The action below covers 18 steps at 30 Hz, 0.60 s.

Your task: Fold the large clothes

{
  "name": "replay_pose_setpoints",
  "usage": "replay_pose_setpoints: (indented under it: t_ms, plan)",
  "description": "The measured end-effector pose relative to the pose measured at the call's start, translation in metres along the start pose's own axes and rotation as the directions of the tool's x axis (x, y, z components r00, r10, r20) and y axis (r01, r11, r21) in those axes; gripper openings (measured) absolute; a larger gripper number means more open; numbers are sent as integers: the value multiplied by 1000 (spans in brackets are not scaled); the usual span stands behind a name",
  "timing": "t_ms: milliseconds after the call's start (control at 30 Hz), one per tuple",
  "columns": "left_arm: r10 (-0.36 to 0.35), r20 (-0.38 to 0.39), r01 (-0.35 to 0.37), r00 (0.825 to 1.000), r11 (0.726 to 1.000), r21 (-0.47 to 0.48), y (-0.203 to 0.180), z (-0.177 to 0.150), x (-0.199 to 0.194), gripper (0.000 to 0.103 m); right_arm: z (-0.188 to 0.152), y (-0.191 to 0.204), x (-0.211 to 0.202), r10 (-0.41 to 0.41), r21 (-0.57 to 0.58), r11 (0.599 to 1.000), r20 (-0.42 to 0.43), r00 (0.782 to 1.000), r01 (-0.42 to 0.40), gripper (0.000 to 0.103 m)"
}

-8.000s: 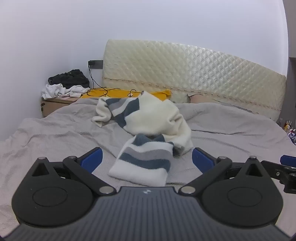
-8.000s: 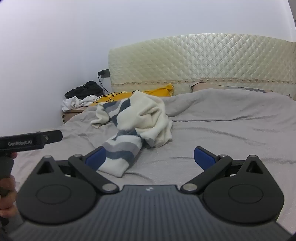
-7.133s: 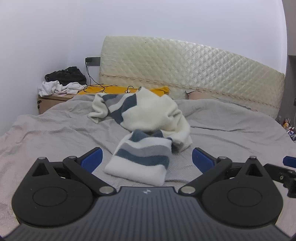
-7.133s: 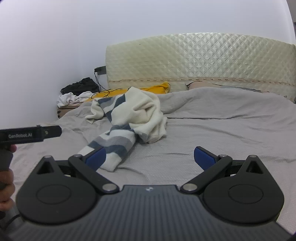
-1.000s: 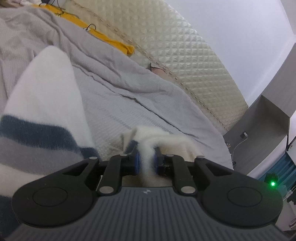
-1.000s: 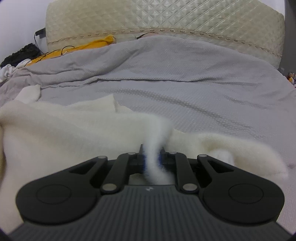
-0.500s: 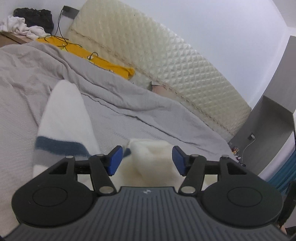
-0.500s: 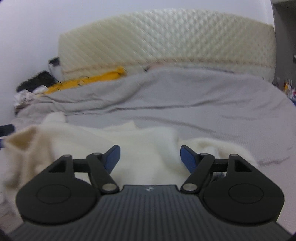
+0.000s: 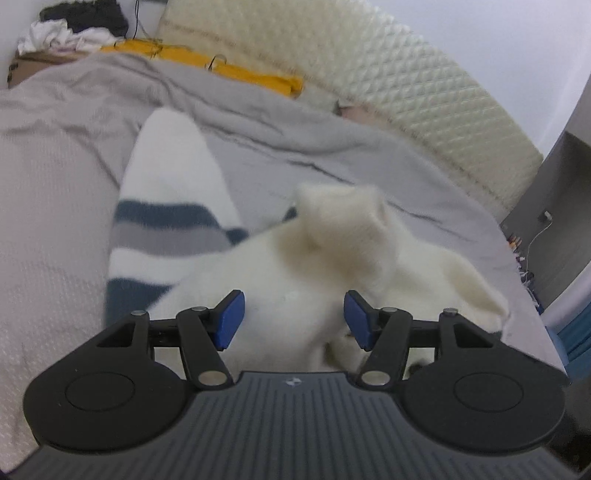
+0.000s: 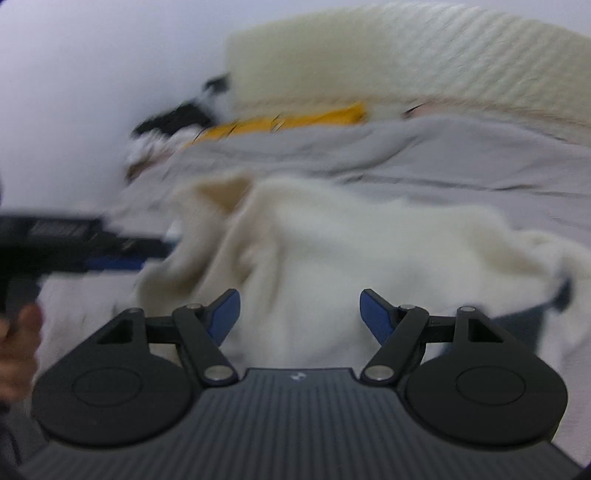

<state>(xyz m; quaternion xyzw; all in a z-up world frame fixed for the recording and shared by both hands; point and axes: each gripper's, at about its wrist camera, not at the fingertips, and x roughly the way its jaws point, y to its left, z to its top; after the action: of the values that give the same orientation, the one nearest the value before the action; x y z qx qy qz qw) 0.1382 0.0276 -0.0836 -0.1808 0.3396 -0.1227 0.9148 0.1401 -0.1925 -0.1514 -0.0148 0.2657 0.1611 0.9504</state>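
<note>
A cream fleece sweater (image 9: 332, 258) with navy and grey stripes on its sleeve (image 9: 162, 229) lies spread on the grey bedspread (image 9: 55, 177). My left gripper (image 9: 293, 319) is open and empty just above the sweater's cream body. In the right wrist view the sweater (image 10: 351, 251) lies bunched ahead, blurred by motion. My right gripper (image 10: 299, 312) is open and empty over it. The left gripper tool and the hand holding it show at that view's left edge (image 10: 55, 243).
A quilted cream headboard (image 9: 406, 92) stands behind the bed. A yellow cloth (image 9: 229, 70) lies by it. A nightstand with dark and white clothes (image 9: 66, 26) is at far left. A grey cabinet (image 9: 554, 206) stands at the right.
Both grippers, shut on sweater folds a second ago, have opened and let go. Both have pulled back from the sweater, and the right view has swung left.
</note>
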Motion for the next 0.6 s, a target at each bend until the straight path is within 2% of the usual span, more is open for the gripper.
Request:
replay_pose_setpoints:
  t_ms: [100, 200, 233, 267, 300, 367, 433, 500, 567, 600]
  plan:
    - [26, 6, -26, 1000, 1000, -4, 3, 1, 6, 65, -6, 12, 12, -6, -90, 996, -35, 999, 3, 74]
    - [40, 0, -40, 999, 999, -8, 5, 0, 12, 62, -8, 14, 22, -18, -128, 992, -52, 999, 11, 75]
    - [44, -4, -44, 999, 999, 0, 4, -1, 14, 53, -11, 15, 26, -21, -135, 991, -60, 998, 13, 75]
    - [55, -9, -55, 998, 998, 11, 3, -2, 15, 39, -13, 18, 30, -27, -149, 989, -69, 997, 17, 75]
    - [69, -6, -69, 998, 998, 11, 2, -2, 15, 32, -17, 23, 31, -32, -178, 984, -76, 997, 18, 75]
    - [86, 8, -86, 996, 996, -1, 6, 0, 14, 8, -22, 33, 37, -73, -265, 963, -81, 994, 50, 74]
    - [94, 31, -93, 995, 996, -15, 10, 2, 9, 5, -27, 41, 41, -150, -347, 931, -88, 985, 111, 60]
    - [100, 55, -98, 994, 995, -28, 14, 5, 4, 4, -29, 43, 41, -200, -400, 904, -76, 977, 154, 38]
    - [86, 69, -82, 994, 995, -49, 18, 7, -2, 4, -22, 38, 33, -214, -368, 913, -68, 974, 175, 26]
    - [72, 75, -67, 995, 996, -62, 20, 7, -5, 4, -17, 33, 26, -217, -343, 921, -61, 974, 184, 24]
